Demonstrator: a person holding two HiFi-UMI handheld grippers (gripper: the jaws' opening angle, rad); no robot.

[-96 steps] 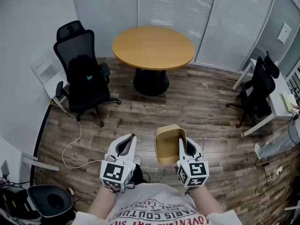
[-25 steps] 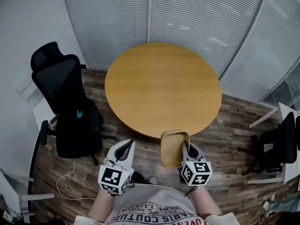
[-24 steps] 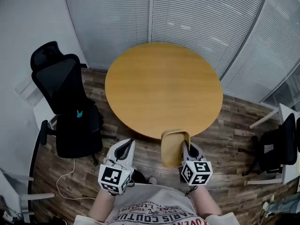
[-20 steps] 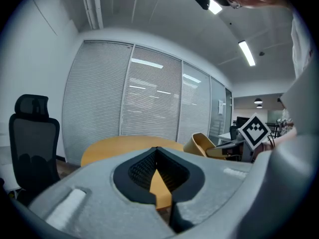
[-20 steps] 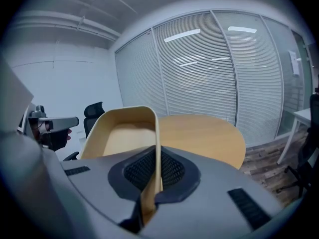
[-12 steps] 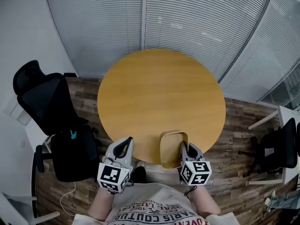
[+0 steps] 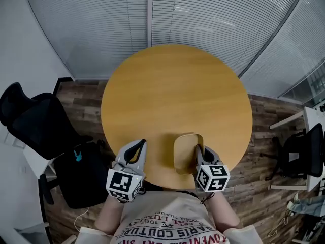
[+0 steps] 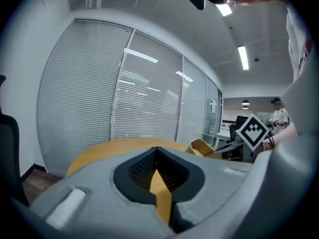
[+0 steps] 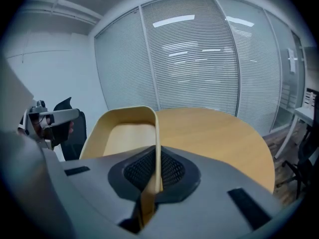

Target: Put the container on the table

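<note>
Container (image 7: 184, 151) is seen in the head view over the near edge of the round table (image 7: 172, 90), gripped at its right wall by the right gripper (image 7: 199, 154). The left gripper (image 7: 136, 147) is held to its left, apart from it.

In the left gripper view, the jaws are pressed together with nothing between them.

In the right gripper view, the jaws are clamped narrowly on the container's wall.

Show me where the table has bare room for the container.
The table is bare from the blinds side to its near edge; any patch ahead of the container will do. Only the near edge is crowded: the right gripper with the container, and the left gripper beside it.
</note>
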